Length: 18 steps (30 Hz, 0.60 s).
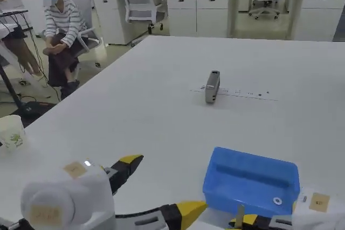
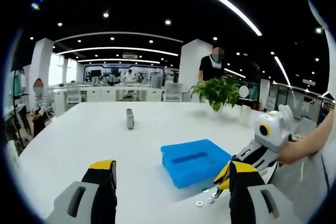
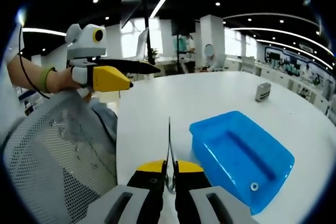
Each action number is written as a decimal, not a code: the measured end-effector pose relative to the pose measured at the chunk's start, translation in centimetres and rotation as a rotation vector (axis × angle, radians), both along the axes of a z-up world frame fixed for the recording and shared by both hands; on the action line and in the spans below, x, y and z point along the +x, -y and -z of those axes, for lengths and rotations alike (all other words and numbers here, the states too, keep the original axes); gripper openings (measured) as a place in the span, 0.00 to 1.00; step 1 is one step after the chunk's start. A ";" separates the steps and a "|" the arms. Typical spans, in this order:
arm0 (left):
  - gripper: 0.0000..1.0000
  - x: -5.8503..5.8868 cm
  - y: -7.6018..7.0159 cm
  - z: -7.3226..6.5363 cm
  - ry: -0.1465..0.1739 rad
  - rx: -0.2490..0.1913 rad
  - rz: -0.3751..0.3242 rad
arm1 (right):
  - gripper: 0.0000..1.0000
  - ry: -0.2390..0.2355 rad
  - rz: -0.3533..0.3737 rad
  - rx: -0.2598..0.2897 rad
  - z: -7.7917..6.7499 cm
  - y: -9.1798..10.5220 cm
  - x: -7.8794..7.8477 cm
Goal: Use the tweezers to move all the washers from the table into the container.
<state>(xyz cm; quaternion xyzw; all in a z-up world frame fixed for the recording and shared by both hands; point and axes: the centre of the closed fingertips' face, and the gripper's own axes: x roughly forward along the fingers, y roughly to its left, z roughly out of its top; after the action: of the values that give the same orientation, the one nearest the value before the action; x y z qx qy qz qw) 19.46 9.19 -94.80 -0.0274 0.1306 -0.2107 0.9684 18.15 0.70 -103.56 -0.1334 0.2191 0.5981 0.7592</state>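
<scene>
Tiny silver ring washers (image 2: 200, 203) lie beside the blue container (image 2: 185, 177); left tool (image 2: 170, 166) gapes, right tool (image 3: 170, 168) pinches thin tweezers (image 3: 169, 139).

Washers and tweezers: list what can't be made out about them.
- Loose washers, left gripper view: too small to count.
- Tweezers, right gripper view: edge-on, tips too thin to tell if they hold anything.
- Right gripper, head view: cut off by the bottom edge.
</scene>
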 end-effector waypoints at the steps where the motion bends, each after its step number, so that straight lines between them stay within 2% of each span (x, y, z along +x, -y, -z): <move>1: 0.90 0.0 0.0 -0.1 0.007 -0.009 0.000 | 0.02 0.009 0.002 -0.004 -0.1 0.0 0.1; 3: 0.90 0.0 0.0 -0.4 0.018 -0.017 0.006 | 0.03 0.007 0.003 0.013 -0.6 0.0 0.1; 6: 0.89 -0.1 0.2 -0.5 0.023 -0.028 0.021 | 0.03 -0.029 0.022 0.074 -1.6 0.0 0.3; 7: 0.89 -0.2 0.2 -0.6 0.026 -0.030 0.024 | 0.03 -0.048 0.020 0.095 -1.8 -0.1 0.2; 9: 0.89 -0.2 0.3 -0.8 0.035 -0.034 0.031 | 0.03 -0.122 0.038 0.153 -2.5 0.0 -0.2; 10: 0.88 -0.2 0.4 -0.8 0.040 -0.039 0.036 | 0.03 -0.133 0.039 0.178 -2.9 0.1 -0.3; 12: 0.88 -0.3 0.4 -0.1 0.010 -0.014 0.048 | 0.03 -0.158 0.075 0.189 -3.1 0.6 -0.2; 14: 0.87 -0.3 0.5 0.2 -0.006 -0.011 0.054 | 0.03 -0.156 0.101 0.186 -3.5 1.1 0.1; 16: 0.87 -0.4 0.7 0.0 0.002 -0.022 0.066 | 0.03 -0.178 0.143 0.216 -4.2 1.3 0.5; 18: 0.87 -0.4 0.7 -0.2 0.011 -0.028 0.071 | 0.03 -0.207 0.187 0.281 -5.5 1.5 1.1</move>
<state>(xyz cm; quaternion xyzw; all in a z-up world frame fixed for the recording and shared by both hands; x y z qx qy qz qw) 19.02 8.46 -94.62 -0.0351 0.1232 -0.2468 0.9606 19.29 -0.85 -98.08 0.0574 0.2218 0.5601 0.7961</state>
